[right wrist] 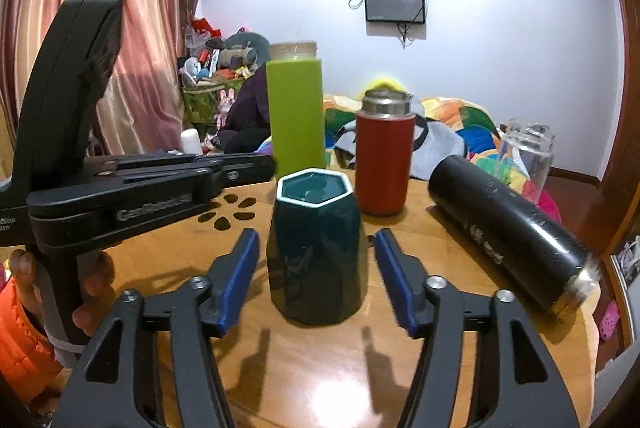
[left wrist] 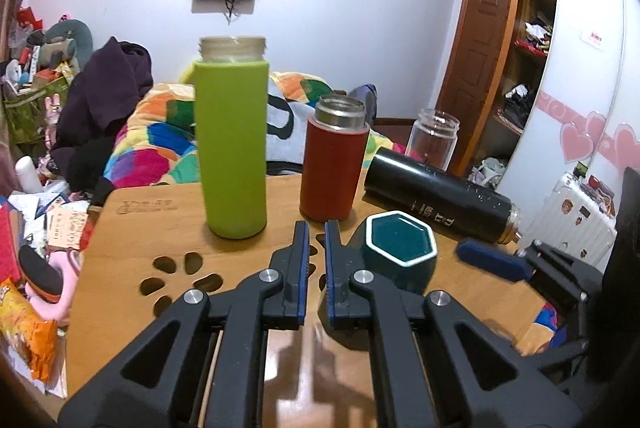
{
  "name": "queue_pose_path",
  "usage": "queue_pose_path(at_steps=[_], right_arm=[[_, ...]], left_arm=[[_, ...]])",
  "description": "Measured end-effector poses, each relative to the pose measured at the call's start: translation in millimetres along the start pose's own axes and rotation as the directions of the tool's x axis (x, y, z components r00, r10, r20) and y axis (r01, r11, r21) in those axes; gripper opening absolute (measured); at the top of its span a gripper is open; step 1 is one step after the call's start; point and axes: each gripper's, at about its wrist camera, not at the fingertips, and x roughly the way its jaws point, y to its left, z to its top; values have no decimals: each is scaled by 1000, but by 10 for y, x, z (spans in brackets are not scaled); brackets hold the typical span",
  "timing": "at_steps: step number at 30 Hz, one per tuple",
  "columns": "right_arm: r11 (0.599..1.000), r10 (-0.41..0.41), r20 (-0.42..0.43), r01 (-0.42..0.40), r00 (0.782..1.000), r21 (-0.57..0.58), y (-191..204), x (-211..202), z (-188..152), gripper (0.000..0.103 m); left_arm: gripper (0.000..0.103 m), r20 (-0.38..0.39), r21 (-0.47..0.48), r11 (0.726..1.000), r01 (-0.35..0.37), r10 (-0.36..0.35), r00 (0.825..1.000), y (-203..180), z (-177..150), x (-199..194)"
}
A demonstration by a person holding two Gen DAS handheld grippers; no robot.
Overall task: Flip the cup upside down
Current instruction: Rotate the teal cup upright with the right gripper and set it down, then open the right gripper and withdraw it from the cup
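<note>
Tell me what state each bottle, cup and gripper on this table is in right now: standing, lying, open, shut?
teal hexagonal cup: standing, mouth up, not gripped.
green bottle: upright, lid off.
red flask: upright, lid off.
black flask: lying on its side.
clear glass jar: upright, lid off.
right gripper: open, fingers either side of the cup.
left gripper: nearly closed, holding nothing.

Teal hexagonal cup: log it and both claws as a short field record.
cup: teal hexagonal cup, standing on the wooden table
hexagonal end: faces up
right claw: open, fingers either side of the cup, not touching
left claw: nearly shut, empty, beside the cup
behind cup: green bottle and red flask upright, black flask lying down
</note>
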Motion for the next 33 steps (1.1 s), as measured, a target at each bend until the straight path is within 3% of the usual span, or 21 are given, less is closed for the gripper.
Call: queue_pose_path(at_steps=[3, 9, 13, 17, 19, 21, 33], right_arm=[[1000, -11, 41, 10, 999, 18, -68, -184, 21, 74], [997, -61, 98, 56, 993, 51, -186, -532, 94, 83], [995, -83, 128, 75, 988, 66, -193, -724, 135, 88], [993, -111, 161, 101, 981, 66, -183, -904, 156, 102], [990, -131, 176, 120, 976, 68, -174, -976, 155, 103], [990, -131, 178, 120, 975, 70, -174, -1016, 156, 103], [985, -169, 189, 159, 967, 63, -111, -1143, 157, 103]], left_arm=[[13, 33, -8, 1000, -12, 12, 999, -23, -18, -184], [31, 84, 11, 998, -59, 58, 995, -178, -63, -486], [61, 136, 10, 997, -82, 79, 988, -275, -111, -684], [72, 160, 2, 996, -90, 88, 983, -329, -146, -844], [91, 175, -20, 996, -91, 93, 980, -325, -167, -926], [101, 193, -41, 995, -95, 101, 976, -316, -184, -1000], [103, 285, 20, 974, -227, 212, 935, -514, -299, -1238]])
